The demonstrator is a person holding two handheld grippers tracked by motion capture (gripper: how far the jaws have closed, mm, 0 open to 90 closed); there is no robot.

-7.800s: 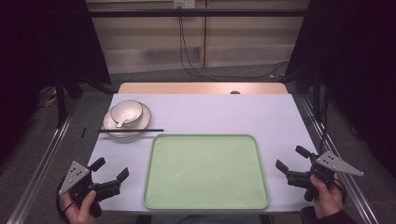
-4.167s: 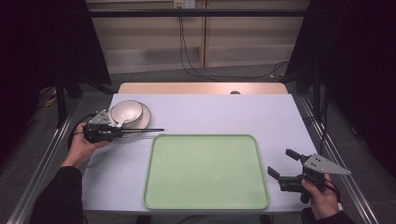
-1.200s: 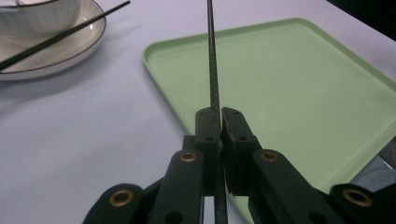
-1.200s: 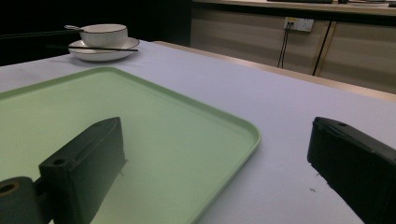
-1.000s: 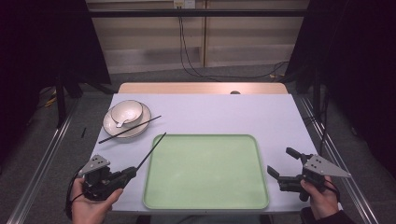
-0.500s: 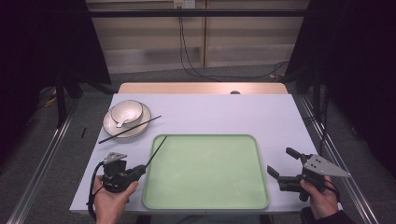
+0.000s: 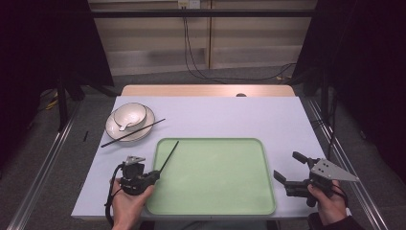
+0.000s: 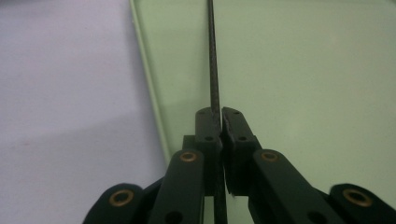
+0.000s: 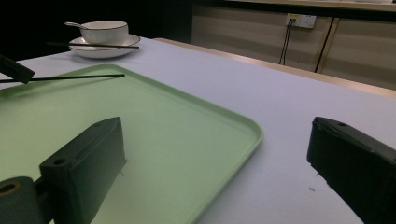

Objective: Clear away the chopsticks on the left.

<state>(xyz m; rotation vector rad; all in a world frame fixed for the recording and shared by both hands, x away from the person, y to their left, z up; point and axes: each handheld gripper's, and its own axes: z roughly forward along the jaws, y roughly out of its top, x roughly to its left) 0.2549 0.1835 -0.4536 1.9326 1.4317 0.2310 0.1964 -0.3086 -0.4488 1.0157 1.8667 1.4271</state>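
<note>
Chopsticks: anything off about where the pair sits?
The pair is split. One chopstick lies slanted across the plate under the bowl, its end on the table. The other chopstick is clamped in the left tool, over the green tray. No spill or damage.

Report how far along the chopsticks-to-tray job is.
Done: nothing lies flat on the green tray yet. In hand: the left gripper is shut on one chopstick, its tip over the tray's left edge. Left: the second chopstick rests across the plate beside the bowl; the right gripper waits open.
</note>
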